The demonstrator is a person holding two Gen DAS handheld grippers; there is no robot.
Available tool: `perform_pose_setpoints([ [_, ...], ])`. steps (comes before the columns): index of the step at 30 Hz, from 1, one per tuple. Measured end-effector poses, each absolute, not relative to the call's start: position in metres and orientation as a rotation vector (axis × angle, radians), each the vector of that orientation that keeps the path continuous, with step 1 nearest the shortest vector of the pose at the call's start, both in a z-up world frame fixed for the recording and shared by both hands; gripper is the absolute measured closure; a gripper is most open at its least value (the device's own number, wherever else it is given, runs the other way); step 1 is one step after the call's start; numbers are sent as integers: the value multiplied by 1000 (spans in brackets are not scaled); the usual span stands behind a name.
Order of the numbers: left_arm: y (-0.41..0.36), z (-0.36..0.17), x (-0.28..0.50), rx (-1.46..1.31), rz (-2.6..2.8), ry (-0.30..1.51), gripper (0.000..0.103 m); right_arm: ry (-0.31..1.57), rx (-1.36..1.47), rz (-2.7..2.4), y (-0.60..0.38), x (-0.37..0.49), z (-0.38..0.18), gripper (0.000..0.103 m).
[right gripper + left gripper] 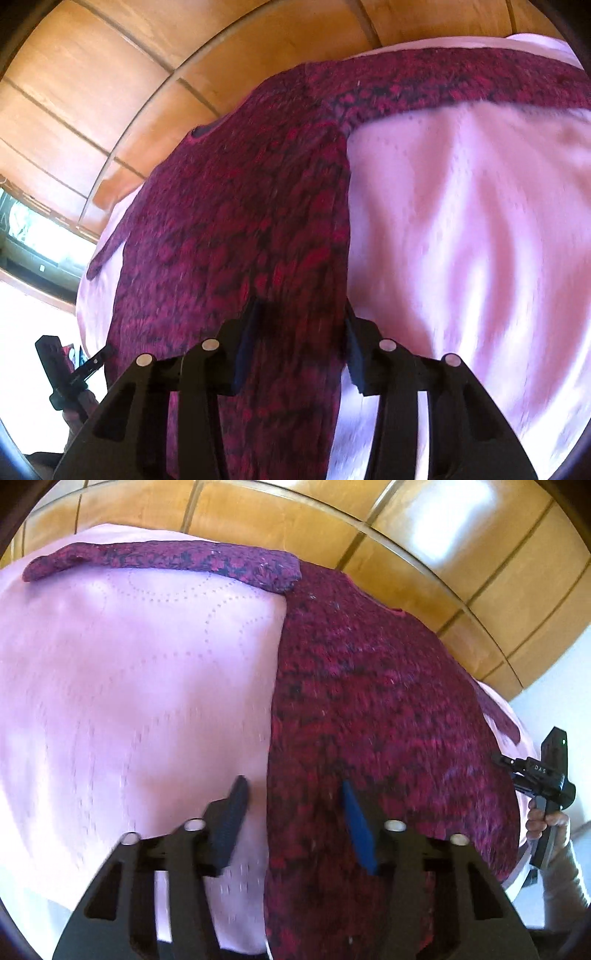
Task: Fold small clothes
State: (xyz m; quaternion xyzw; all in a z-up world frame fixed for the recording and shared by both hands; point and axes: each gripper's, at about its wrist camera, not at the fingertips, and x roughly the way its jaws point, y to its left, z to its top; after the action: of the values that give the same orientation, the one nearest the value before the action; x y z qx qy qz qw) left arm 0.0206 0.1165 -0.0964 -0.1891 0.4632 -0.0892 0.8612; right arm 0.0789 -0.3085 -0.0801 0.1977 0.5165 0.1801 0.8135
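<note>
A dark red knitted sweater (373,709) lies flat on a pink quilted cover (140,686). One sleeve (166,559) stretches out to the far left. My left gripper (293,805) is open just above the sweater's left side edge, one finger over the cover, one over the knit. In the right wrist view the sweater (240,229) lies with a sleeve (461,79) running to the far right. My right gripper (301,328) is open over the sweater's right side edge, jaws astride the knit. The right gripper also shows at the right edge of the left wrist view (543,775).
The pink cover (461,229) lies on a bed-like surface. A wooden panelled wall (424,554) stands behind it. A window (33,236) is at the far left of the right wrist view. The other hand-held gripper (66,376) shows at the lower left there.
</note>
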Motion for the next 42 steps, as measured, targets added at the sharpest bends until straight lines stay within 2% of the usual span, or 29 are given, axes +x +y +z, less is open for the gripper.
perform_pose_setpoints([
  [2, 114, -96, 17, -404, -201, 970, 84, 1103, 385, 371, -309, 76, -72, 66],
  [3, 114, -95, 16, -400, -201, 966, 88, 1103, 360, 365, -305, 72, -70, 79],
  [4, 115, -93, 15, -405, -205, 957, 89, 1095, 348, 360, -305, 72, -66, 86],
  [7, 119, -83, 12, -414, -218, 933, 90, 1020, 300, 371, -306, 64, -39, 89],
  [9, 121, -79, 5, -404, -211, 933, 91, 998, 268, 386, -304, 55, -31, 90],
  [13, 119, -93, -5, -375, -197, 992, 91, 1116, 217, 361, -291, 46, -66, 90],
  [15, 121, -94, -8, -388, -187, 997, 90, 1113, 255, 360, -294, 43, -73, 89],
  [17, 120, -86, -6, -371, -184, 1004, 89, 1110, 346, 360, -304, 49, -76, 85],
  [20, 118, -64, -1, -283, -136, 933, 75, 1061, 393, 335, -326, 58, -70, 68],
  [24, 115, -40, 18, -294, -124, 811, 57, 925, 588, 234, -379, 80, -59, 66],
  [28, 87, -40, 59, -278, -159, 779, 56, 815, 815, 68, -443, 109, -70, 65],
  [33, 43, -60, 107, -223, -190, 837, 56, 712, 1079, -102, -507, 146, -103, 63],
  [36, 29, -70, 123, -182, -190, 870, 56, 686, 1157, -153, -529, 169, -113, 53],
  [38, 27, -79, 133, -166, -176, 899, 56, 671, 1183, -174, -538, 184, -117, 52],
  [41, 40, -98, 141, -230, -170, 952, 56, 677, 1162, -216, -545, 206, -121, 55],
  [42, 44, -100, 140, -252, -174, 947, 56, 697, 1140, -224, -545, 214, -121, 63],
])
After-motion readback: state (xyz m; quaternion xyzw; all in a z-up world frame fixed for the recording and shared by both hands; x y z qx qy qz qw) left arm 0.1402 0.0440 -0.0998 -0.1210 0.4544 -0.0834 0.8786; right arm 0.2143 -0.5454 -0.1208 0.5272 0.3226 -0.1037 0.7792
